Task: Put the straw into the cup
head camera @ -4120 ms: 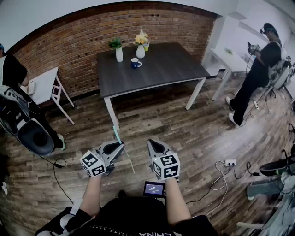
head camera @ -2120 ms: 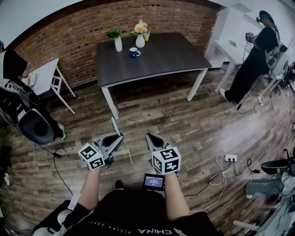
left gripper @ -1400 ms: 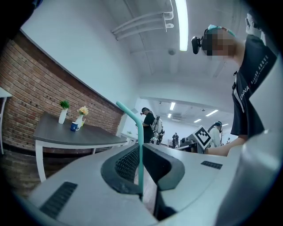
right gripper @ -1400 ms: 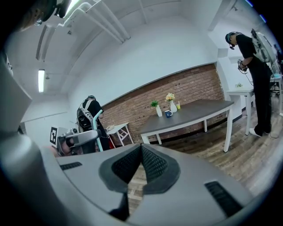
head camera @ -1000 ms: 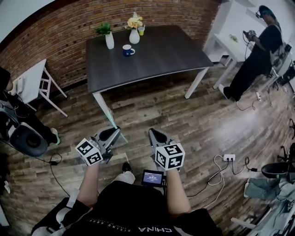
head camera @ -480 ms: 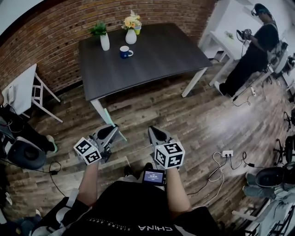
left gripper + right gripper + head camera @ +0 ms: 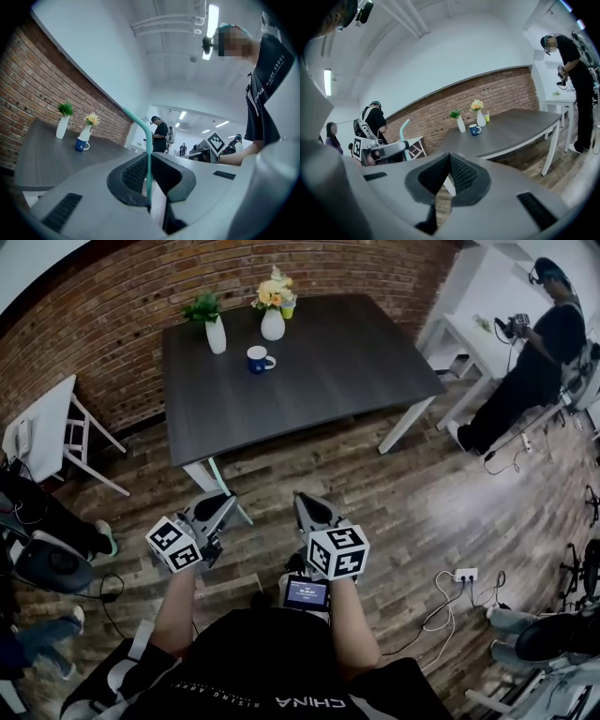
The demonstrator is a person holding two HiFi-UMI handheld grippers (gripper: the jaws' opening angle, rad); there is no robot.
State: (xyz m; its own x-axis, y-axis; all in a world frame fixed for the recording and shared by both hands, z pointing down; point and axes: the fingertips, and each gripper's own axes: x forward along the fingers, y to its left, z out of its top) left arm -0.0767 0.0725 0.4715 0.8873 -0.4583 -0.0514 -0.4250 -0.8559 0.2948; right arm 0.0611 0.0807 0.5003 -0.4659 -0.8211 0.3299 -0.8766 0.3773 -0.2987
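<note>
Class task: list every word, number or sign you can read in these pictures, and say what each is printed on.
"CHINA": on the person's black shirt.
Print on the small screen at the waist: too small to read.
White mark on the blue cup: maybe "6", unsure.

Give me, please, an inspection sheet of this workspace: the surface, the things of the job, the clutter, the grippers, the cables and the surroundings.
Surface: dark table, mostly bare, some way ahead of both grippers.
Job's things: blue cup upright near the table's far edge; teal straw, bent at its top, held in the left gripper.
Clutter: white vase with a green plant and white vase with flowers, behind the cup.
Grippers: left gripper shut on the straw; right gripper shut, empty.
Cables: power strip with white cables on the wooden floor at right.
Surroundings: brick wall; a standing person at far right.
</note>
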